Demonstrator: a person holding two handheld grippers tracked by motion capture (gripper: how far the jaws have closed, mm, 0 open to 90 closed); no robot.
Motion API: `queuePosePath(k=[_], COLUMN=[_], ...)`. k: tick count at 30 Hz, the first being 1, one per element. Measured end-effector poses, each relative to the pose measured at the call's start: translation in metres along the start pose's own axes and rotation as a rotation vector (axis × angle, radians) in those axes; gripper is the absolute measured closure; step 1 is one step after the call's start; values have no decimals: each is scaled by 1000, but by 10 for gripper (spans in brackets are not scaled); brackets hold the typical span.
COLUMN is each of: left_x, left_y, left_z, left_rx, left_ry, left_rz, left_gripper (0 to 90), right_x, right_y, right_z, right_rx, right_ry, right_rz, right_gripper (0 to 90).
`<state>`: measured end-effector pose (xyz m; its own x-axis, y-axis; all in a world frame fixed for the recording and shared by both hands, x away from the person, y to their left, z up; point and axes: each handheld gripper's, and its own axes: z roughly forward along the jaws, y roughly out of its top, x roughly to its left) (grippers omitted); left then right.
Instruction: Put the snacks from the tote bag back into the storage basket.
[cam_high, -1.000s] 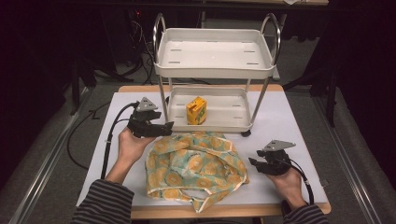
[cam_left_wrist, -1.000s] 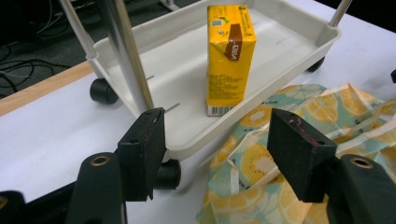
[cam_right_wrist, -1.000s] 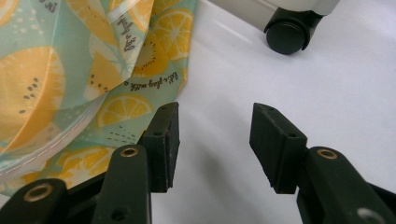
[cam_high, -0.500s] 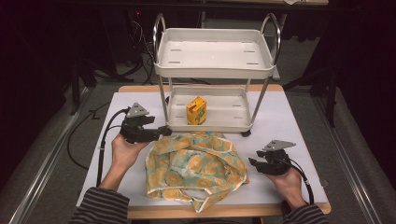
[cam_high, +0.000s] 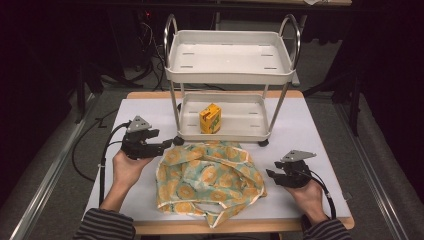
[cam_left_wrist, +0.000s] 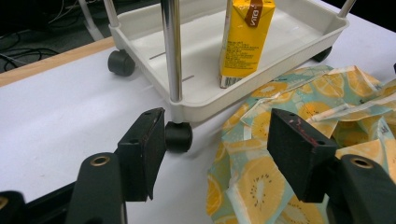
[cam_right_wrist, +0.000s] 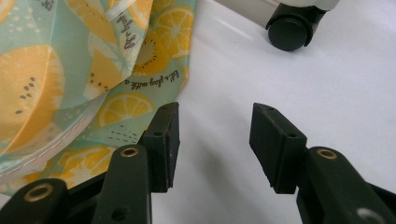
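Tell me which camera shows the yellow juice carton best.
The left gripper view: the juice carton stands close up, print visible, on the cart's lower tray. The high view shows it small.
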<state>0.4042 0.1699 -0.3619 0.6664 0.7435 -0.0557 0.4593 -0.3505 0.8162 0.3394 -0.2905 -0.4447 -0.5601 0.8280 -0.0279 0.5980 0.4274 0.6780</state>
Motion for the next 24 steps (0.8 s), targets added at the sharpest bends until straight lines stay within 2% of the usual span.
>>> queuePosePath(k=[13,24], left_x=[5,12], left_y=[-15,-29], left_z=[-4,-8], left_rx=[4,10], left_ry=[1,27], left_rz=[-37,-58], left_gripper=[373,373], right_x=[0,0], right_y=[0,0], right_z=[-1,0], right_rx=[2,1], right_ry=[-3,-9], right_rz=[2,2], right_gripper=[537,535])
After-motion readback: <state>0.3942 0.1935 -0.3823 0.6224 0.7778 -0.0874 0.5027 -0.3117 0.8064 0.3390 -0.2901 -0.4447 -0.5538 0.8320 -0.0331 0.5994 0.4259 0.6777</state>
